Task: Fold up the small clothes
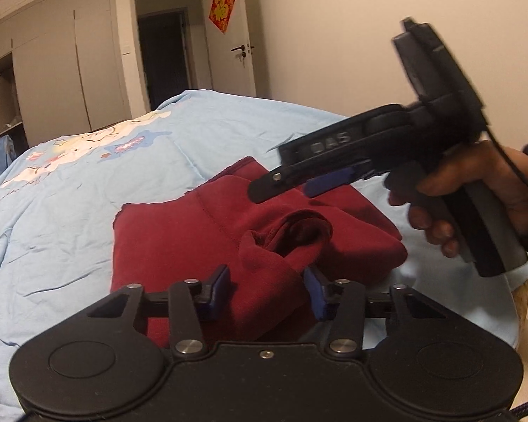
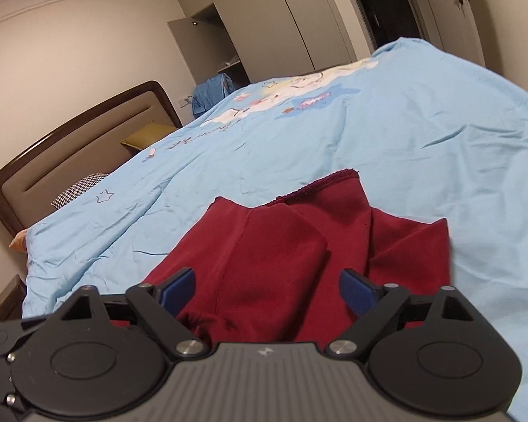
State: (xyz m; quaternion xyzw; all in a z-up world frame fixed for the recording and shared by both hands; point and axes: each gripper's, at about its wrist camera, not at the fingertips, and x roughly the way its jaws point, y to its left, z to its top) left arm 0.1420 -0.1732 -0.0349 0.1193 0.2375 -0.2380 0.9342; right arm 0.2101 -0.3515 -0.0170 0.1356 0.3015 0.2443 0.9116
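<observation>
1. Two grippers are near one dark red piece of clothing (image 1: 200, 246) that lies on a light blue blanket (image 1: 70, 218) on a bed.
2. The red clothing is partly folded. One flap lies over the middle, and a rolled, bunched bit of it sticks up near the front.
3. The left gripper (image 1: 267, 292) has its blue pads spread apart. A hump of the red cloth sits between them. I cannot tell if the pads touch the cloth, but they are not squeezed on it.
4. The right gripper (image 2: 267, 292) is also spread wide. Its blue fingertips (image 2: 177, 290) hang over the red clothing (image 2: 274, 246) and nothing is pinched between them.
5. From the left camera, the right gripper (image 1: 288, 184) is seen from the side, above the far part of the red cloth. A hand (image 1: 475, 190) holds its handle.
6. The blue blanket (image 2: 404, 133) has a cartoon picture (image 2: 292, 98) printed on it with white and pink shapes.
7. A wardrobe (image 2: 221, 38) stands by the wall with one door open. Its shelf holds something pale, too small to make out.
8. A brown headboard (image 2: 70, 147) is at the far end of the bed, with a yellow pillow (image 2: 148, 137) and a checked pillow (image 2: 77, 190) beside it.
9. A red paper decoration (image 1: 221, 8) hangs on the door.
</observation>
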